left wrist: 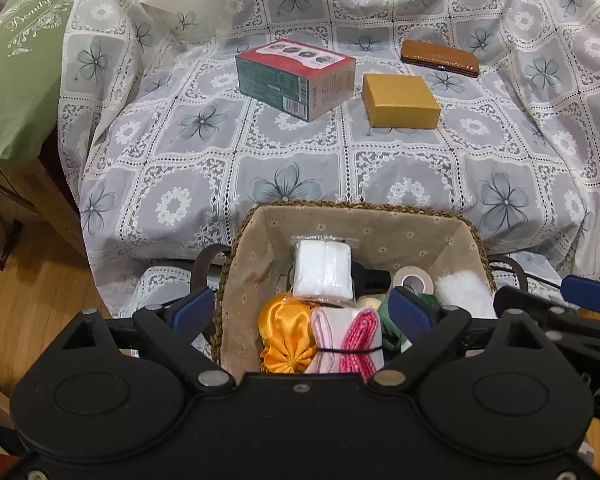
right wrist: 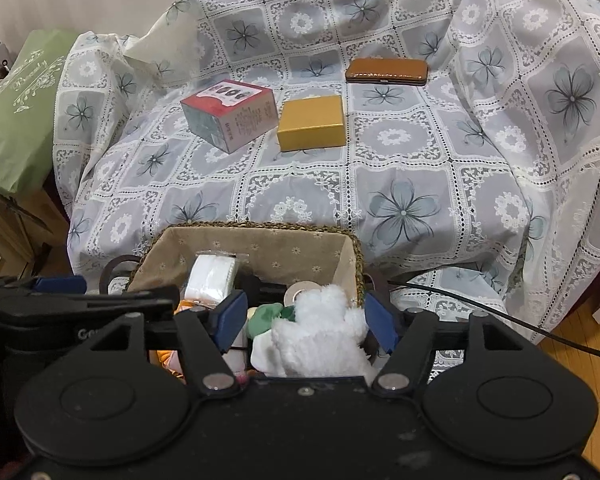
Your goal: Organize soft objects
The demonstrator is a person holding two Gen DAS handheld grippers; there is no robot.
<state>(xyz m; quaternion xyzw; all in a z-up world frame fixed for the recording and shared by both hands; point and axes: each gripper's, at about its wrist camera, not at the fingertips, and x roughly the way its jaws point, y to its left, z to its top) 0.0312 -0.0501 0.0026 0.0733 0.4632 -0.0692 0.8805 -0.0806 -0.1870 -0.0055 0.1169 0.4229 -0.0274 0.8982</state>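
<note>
The woven basket (left wrist: 476,240), lined with beige daisy-print cloth, stands at the near edge of the lace-covered seat (left wrist: 300,168) and is packed with soft things: a wrapped white pad (left wrist: 322,270), an orange satin scrunchie (left wrist: 286,336), a pink-and-white folded cloth (left wrist: 346,336) bound by a black band, a roll of tape (left wrist: 414,282), some green fabric (right wrist: 270,316) and a fluffy white plush (right wrist: 324,336). The left gripper (left wrist: 300,312) hangs over the basket with its blue pads spread wide on either side of the scrunchie and cloth, touching neither. The right gripper (right wrist: 306,322) is about half open, its pads flanking the plush; I cannot tell whether they touch it. Farther back on the seat lie a red-topped carton (left wrist: 296,78), a yellow box (left wrist: 400,100) just beside it, and a brown case (left wrist: 440,58). A green bag (left wrist: 16,64) sits off to the left.
</note>
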